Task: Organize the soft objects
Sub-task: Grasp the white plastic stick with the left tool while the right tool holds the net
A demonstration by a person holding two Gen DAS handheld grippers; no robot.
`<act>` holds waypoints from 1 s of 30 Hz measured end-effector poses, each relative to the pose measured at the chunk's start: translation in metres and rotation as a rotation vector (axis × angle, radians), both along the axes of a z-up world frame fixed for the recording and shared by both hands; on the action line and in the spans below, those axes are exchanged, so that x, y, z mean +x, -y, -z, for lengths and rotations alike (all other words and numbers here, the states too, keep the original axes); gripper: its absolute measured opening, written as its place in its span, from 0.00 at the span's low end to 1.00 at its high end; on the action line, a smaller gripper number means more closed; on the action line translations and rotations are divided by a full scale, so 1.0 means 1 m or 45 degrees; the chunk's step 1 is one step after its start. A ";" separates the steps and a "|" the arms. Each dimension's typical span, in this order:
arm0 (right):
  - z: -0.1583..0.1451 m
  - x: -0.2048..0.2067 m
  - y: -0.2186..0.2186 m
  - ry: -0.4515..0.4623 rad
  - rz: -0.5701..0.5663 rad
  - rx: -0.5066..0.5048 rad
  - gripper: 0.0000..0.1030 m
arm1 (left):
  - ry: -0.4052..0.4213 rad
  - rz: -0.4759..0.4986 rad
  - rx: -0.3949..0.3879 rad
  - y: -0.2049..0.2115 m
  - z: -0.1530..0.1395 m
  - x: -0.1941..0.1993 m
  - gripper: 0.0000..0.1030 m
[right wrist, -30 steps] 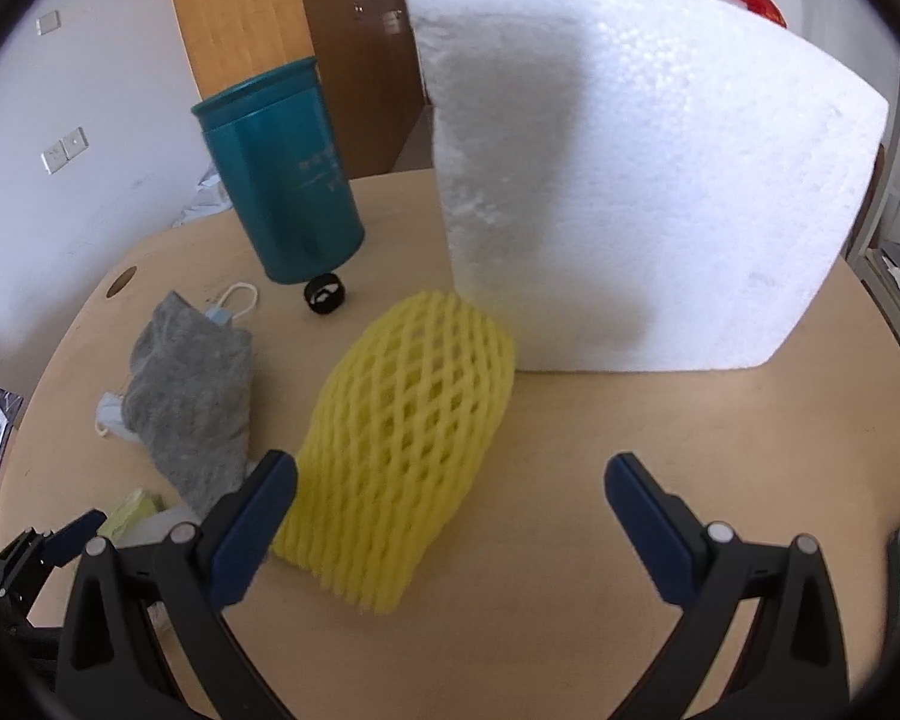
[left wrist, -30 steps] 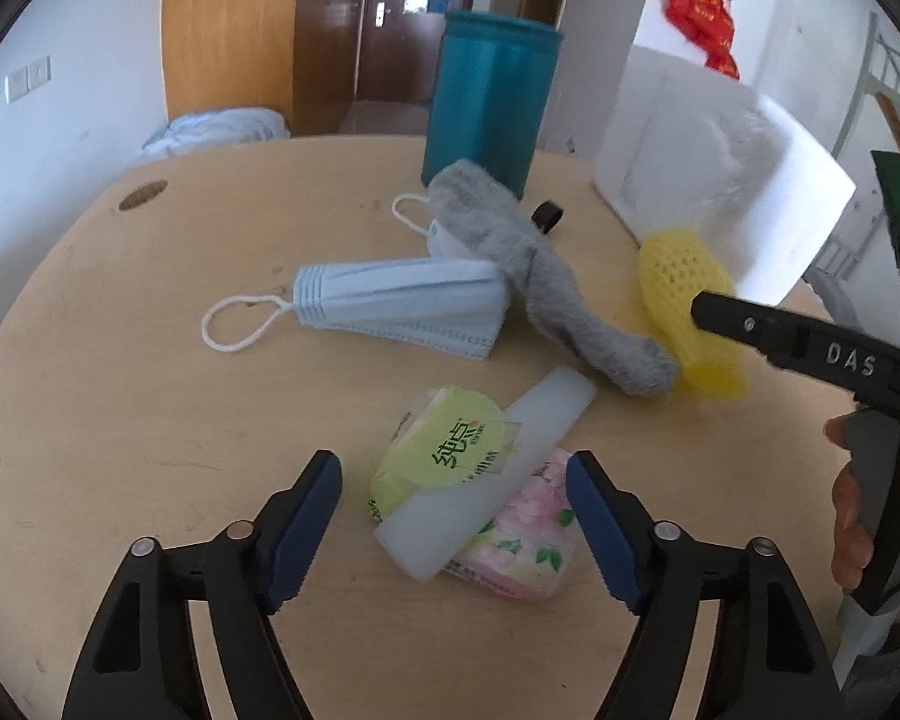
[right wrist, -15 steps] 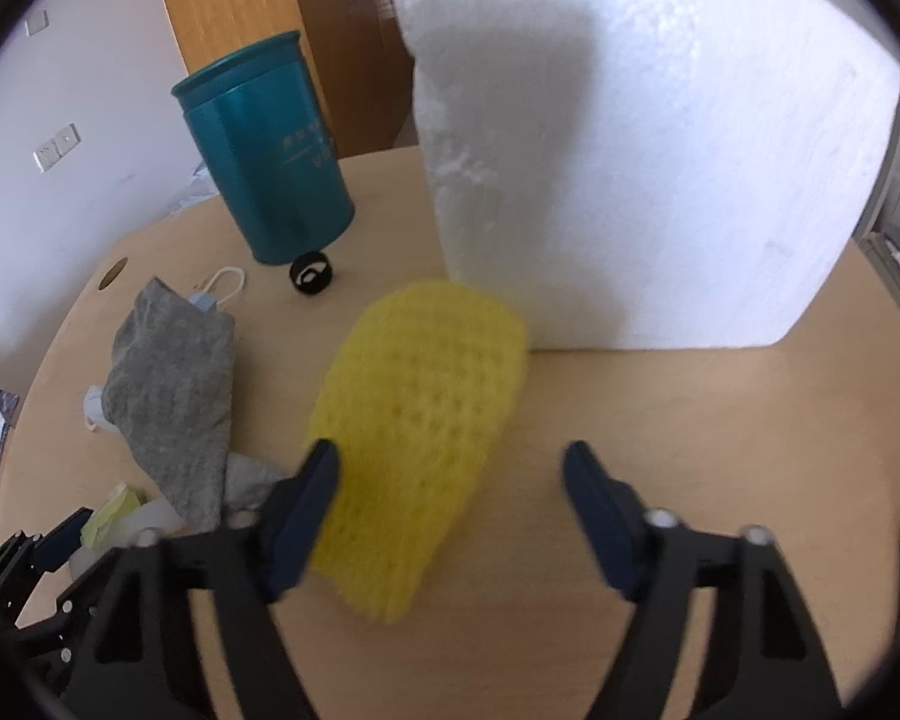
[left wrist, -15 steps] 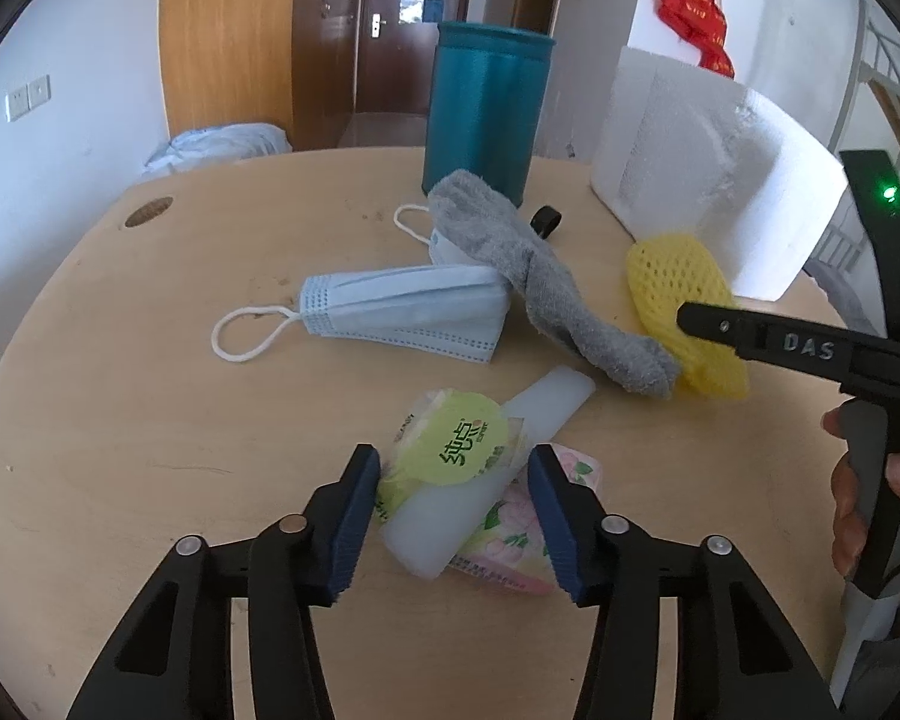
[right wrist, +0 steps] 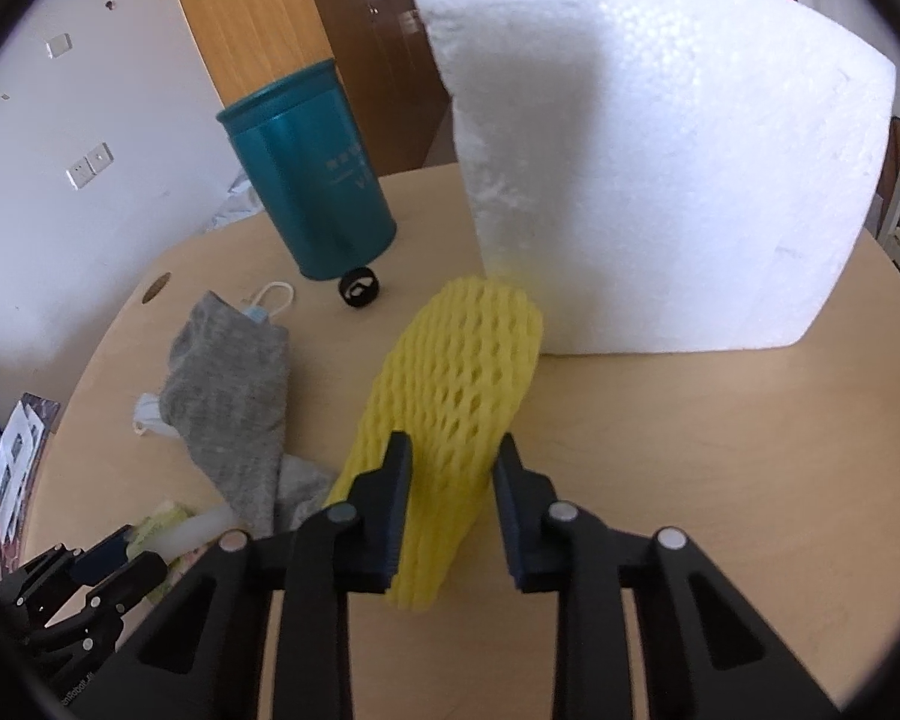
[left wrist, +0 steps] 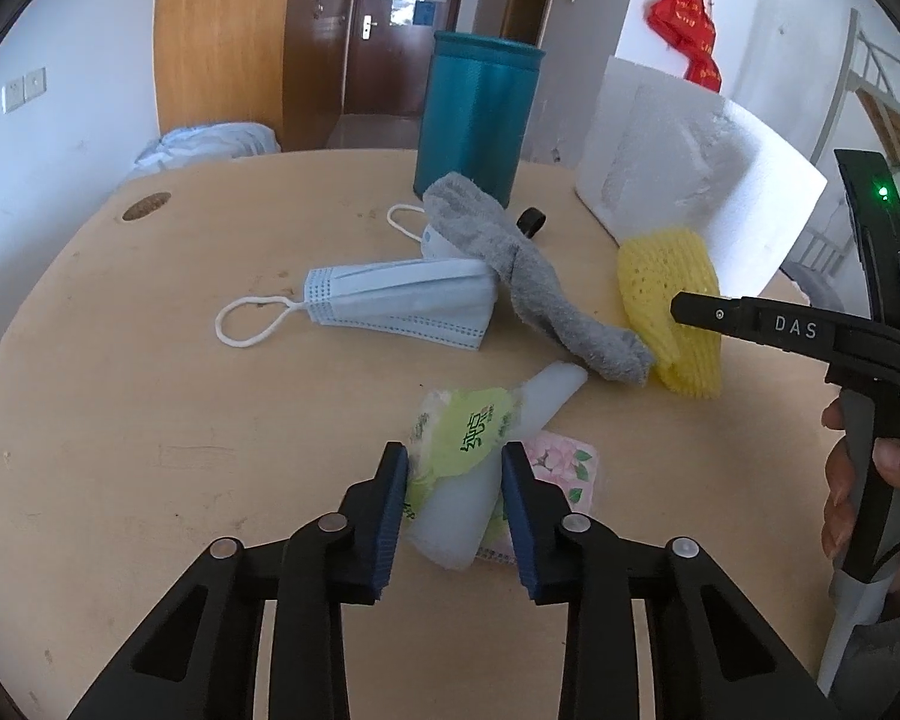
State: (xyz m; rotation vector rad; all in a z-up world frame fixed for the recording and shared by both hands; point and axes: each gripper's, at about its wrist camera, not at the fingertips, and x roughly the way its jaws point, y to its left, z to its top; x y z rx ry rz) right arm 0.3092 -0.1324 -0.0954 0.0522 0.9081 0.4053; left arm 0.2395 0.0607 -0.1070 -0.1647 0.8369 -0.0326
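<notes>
Left gripper: fingers closing around the green tissue pack and foam strip, pads touching, for lifting. Right gripper: fingers closing on the yellow foam net lying on the tabletop.

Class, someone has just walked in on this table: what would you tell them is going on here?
A person holds a gripper in each hand, sorting soft things on a wooden table. The left gripper is closing on a white foam strip lying over a green tissue pack. The right gripper is closing around a yellow foam net sleeve beside a big white foam block. A grey sock and a blue face mask lie untouched.
</notes>
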 end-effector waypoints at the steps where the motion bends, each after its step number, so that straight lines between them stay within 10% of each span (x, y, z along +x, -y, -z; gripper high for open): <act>1: -0.001 -0.001 -0.001 0.006 -0.004 0.008 0.29 | 0.006 0.001 -0.001 0.000 -0.001 -0.001 0.23; 2: -0.002 -0.001 -0.001 0.009 -0.008 0.016 0.29 | 0.018 0.009 -0.008 0.001 -0.003 -0.002 0.09; 16: -0.005 -0.003 -0.004 0.032 -0.029 0.042 0.29 | 0.012 0.012 0.068 0.004 -0.006 -0.012 0.10; 20: -0.005 -0.004 -0.003 0.030 -0.034 0.041 0.29 | -0.001 0.023 0.064 0.005 -0.003 -0.011 0.20; 24: -0.005 -0.004 -0.003 0.024 -0.037 0.046 0.29 | 0.003 0.026 0.112 0.010 -0.001 -0.013 0.61; 30: -0.005 -0.004 -0.003 0.020 -0.042 0.051 0.29 | -0.005 -0.012 0.109 0.005 -0.002 -0.017 0.63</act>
